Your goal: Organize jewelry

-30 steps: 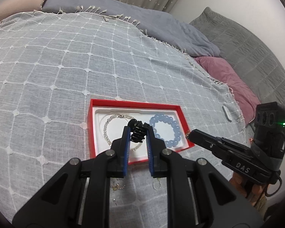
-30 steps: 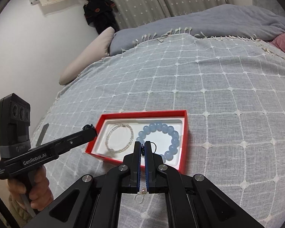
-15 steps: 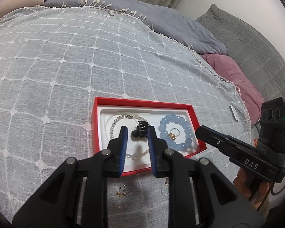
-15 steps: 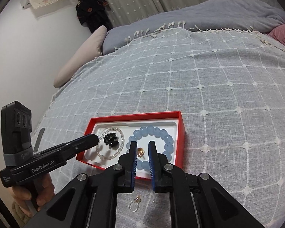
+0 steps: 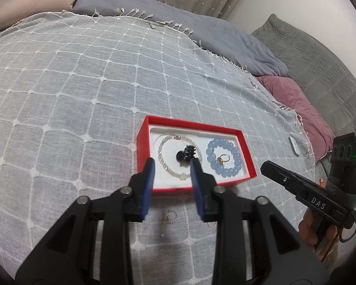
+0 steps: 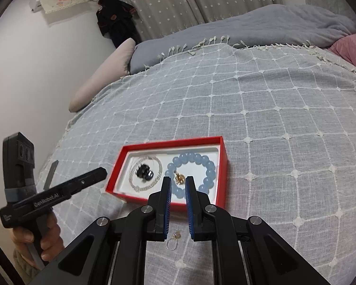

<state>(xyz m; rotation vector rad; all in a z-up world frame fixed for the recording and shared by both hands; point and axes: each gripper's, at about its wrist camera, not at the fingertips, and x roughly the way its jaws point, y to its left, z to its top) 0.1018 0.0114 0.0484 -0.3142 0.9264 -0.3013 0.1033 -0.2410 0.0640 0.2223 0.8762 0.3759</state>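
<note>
1. Left wrist view: the left gripper (image 5: 172, 166) hangs over the near edge of the red tray (image 5: 248, 152), its jaws parted with nothing between them; they have just been opening. A black hair claw (image 5: 186, 154) lies inside the pearl bracelet (image 5: 164, 160), which sits at 9 o'clock from the blue bead bracelet (image 5: 210, 159). A gold ring (image 5: 223, 159) rests within the blue beads. At 6 o'clock from the tray, small hoop earrings (image 5: 169, 217) lie loose on the checked bedspread (image 5: 83, 83).

2. Right wrist view: the right gripper (image 6: 178, 181) has its jaws a little apart and empty, poised over the ring. A beaded hoop earring (image 6: 174, 238) lies below the fingers, at 6 o'clock from the tray.

3. Handling, as I judge it: the earrings look very light, thin and easily bent, and the soft cloth gives under pressure. Pinching across the hoop's rim, low and gently, seems safest; a dangling charm may swing or snag the weave.
</note>
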